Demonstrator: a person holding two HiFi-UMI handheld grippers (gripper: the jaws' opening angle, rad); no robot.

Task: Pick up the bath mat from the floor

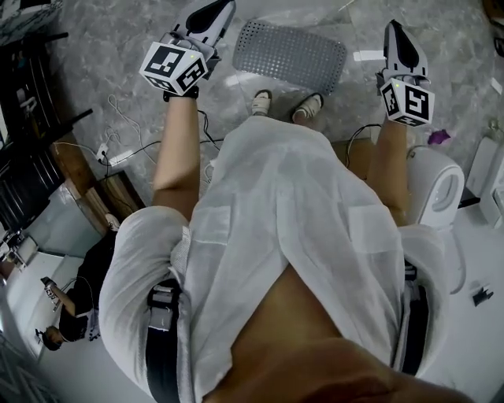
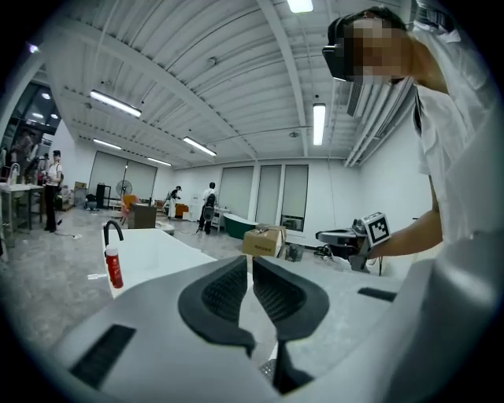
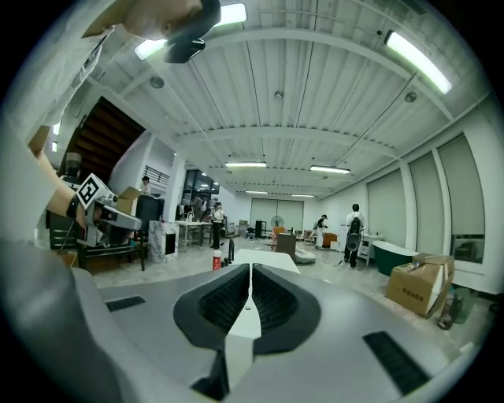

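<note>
Approach step: we stand over bath mat (image 1: pixel 290 53), lying flat on floor (image 1: pixel 94 47) just ahead of our shoes (image 1: pixel 287 105). Left gripper (image 1: pixel 220 11) clenched, empty. Right gripper (image 1: pixel 395 33) clenched, empty too. Neither touches mat. Next move, we judge: open jaws, reach down to mat's near edge, pinch.

No words, brand names or numbers can be read anywhere. Black-and-white square code patterns, not lettering, are carried on the left marker cube (image 1: pixel 172 69) and the right marker cube (image 1: pixel 408 102). A short line of dark print is seen on the side of a cardboard box (image 2: pixel 264 242) on the floor in the left gripper view, but it is too small to be made out. No legible label is shown on the red bottle (image 2: pixel 114 268).
</note>
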